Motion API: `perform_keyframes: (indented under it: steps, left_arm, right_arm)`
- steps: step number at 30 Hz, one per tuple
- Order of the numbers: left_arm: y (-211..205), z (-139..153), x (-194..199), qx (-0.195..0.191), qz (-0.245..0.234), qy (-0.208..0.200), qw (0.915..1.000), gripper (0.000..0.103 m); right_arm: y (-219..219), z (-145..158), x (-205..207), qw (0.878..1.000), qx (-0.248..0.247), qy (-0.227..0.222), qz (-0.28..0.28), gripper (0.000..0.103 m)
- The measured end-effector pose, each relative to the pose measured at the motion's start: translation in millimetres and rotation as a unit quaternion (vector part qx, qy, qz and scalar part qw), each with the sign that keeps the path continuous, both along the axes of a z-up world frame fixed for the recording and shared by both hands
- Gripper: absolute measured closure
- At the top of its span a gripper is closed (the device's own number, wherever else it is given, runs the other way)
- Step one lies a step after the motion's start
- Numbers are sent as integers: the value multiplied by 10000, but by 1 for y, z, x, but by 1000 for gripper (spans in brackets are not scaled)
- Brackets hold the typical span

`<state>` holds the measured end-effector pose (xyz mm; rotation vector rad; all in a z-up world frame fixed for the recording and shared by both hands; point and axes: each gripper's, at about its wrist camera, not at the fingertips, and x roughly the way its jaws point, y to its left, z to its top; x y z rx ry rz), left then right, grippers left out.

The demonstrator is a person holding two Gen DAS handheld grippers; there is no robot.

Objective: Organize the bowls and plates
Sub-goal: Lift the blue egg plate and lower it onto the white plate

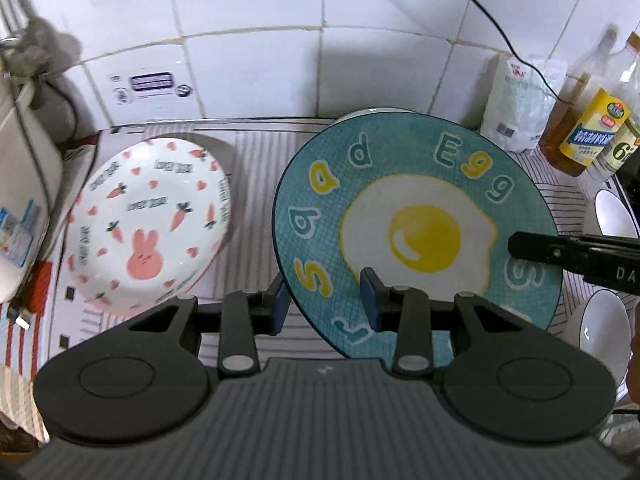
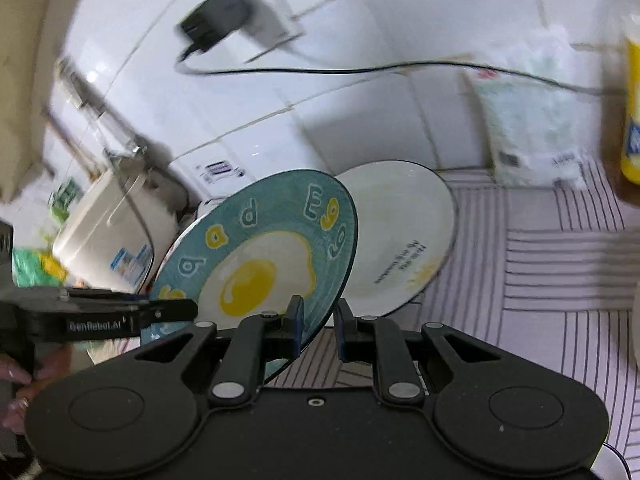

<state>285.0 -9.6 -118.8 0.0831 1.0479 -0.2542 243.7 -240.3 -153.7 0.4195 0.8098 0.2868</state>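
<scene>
Holding the blue egg plate [image 1: 416,216] by its near rim, our left gripper [image 1: 326,300] has one pad on the plate's face and the other behind it, so its jaws are narrow and clamped on the plate. In this view the plate is tilted up above the striped counter [image 1: 256,152], near its middle. The rabbit plate [image 1: 148,224] leans toward the left edge, and two white bowls [image 1: 604,324] sit at the right edge.

In the right wrist view, our right gripper [image 2: 318,330] pinches the lower rim of the same plate, almost fully closed. A white plate [image 2: 404,236] stands just behind it, toward the back wall.

We judge the plate stiff, glazed and slippery, quite heavy and breakable; the rim at two opposite sides is the sensible place to hold.
</scene>
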Motion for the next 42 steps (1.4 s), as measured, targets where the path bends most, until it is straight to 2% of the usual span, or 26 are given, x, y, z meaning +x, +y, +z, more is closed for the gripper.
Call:
perform_keyframes:
  steps: [7,14,17,19,26,30,33,39,42]
  left_arm:
    - [-16,-20,27,-85,-31,250,9996,68]
    - [-19,-42,51,-166,147,546,9983,68]
    - [-14,-52,64,-390,343,869,9949,68]
    - [-12,-57,70,-467,430,1028,9927,68]
    - [-23,-58,84,-122,469,1051,9933,68]
    - [-25,-58,89,-44,673,1093,9917,68]
    - [-28,-60,88,-26,710,1063,9918,68]
    - [-41,-62,86,230,478,1075,9928,68]
    - [-46,-63,81,310,359,996,9939,68]
  right_arm:
    - [-19,-12,13,9997,-51,170,-185,83]
    - [-28,-24,33,9984,-55,436,-356,83]
    - [-30,-27,42,9967,57,641,-504,83]
    - [-29,-26,45,9964,27,603,-592,83]
    - [-23,-31,59,9941,-187,800,-709,83]
    - [1,-28,68,9904,-963,755,-648,81]
    - [19,-23,74,9818,-1647,761,-553,76]
    - [23,-24,79,9724,-2120,645,-732,72]
    - [29,-24,81,9636,-2486,647,-747,70]
